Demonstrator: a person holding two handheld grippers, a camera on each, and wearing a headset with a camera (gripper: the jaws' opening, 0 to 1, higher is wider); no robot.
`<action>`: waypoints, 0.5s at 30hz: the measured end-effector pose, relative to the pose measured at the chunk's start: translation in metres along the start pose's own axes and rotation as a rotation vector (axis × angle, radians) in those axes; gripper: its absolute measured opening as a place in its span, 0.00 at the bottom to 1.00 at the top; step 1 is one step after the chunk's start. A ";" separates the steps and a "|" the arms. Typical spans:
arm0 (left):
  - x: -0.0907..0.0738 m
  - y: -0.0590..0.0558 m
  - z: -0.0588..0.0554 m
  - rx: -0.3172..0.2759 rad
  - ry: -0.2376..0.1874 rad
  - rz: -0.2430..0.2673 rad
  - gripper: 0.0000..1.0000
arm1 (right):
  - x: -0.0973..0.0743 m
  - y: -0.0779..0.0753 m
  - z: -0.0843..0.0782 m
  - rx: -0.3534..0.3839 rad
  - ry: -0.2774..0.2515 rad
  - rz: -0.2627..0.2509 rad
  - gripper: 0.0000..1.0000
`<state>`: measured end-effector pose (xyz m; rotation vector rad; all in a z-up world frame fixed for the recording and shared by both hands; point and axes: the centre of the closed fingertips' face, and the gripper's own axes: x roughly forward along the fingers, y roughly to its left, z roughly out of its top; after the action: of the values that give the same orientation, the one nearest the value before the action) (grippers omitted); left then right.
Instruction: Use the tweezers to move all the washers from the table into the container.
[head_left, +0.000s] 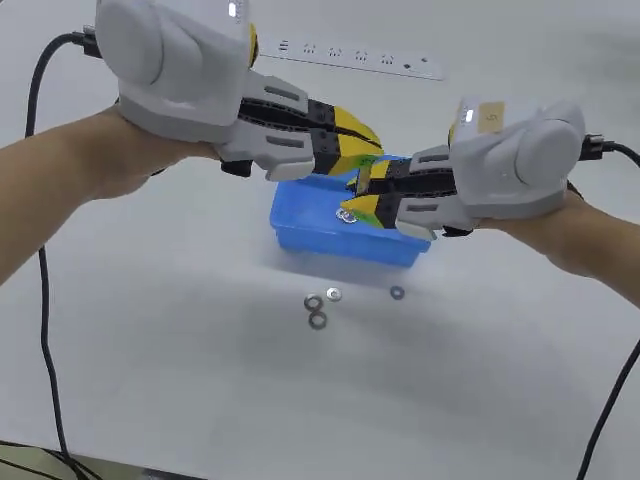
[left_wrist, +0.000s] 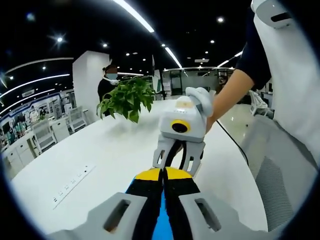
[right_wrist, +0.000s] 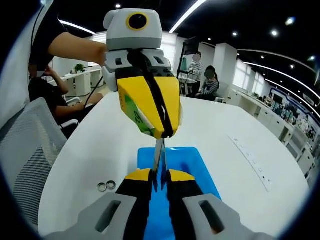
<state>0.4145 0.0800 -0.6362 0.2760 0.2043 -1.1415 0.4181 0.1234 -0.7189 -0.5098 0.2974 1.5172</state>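
Tweezers (right_wrist: 159, 157) are pinned between both grippers. The left gripper (right_wrist: 162, 133) has the back end clamped in its yellow-tipped jaws. The right gripper (right_wrist: 160, 176) looks closed around the two thin steel arms further down, so the arms sit pinched nearly together. Whether the tips are actually gripping anything I can't tell, they're too small and partly hidden.

Directly under the tweezers is the container (right_wrist: 196, 159), a shallow blue plastic rectangle with a raised rim. In the head view one washer (head_left: 347, 215) sits right at the tweezers' lower end over the container (could be held, could already be lying on the bottom, honestly can't call it).

Progress-wise I'd say there's plenty to go. Four washers (head_left: 317, 320) lie on the table (head_left: 180, 380) on the near side of the tweezers, just out from the container's front wall. Three are bunched close and one is off alone toward the right gripper's side. So at most one is done that I can see, and four are left.

They're small, flat, shiny metal rings on a smooth matte white tabletop. That makes them low-profile and probably fiddly to get the tips under.
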 end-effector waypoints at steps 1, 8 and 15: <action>0.000 -0.001 0.001 -0.002 -0.003 0.001 0.04 | -0.001 0.000 0.001 0.004 -0.002 -0.001 0.13; -0.004 0.001 0.012 0.008 -0.018 0.041 0.04 | -0.005 -0.003 0.011 -0.010 -0.015 -0.049 0.27; -0.018 0.006 0.026 0.038 -0.036 0.061 0.04 | -0.014 0.002 0.013 -0.017 -0.006 -0.076 0.40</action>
<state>0.4128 0.0899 -0.6058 0.2938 0.1416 -1.0898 0.4136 0.1179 -0.7009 -0.5246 0.2578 1.4486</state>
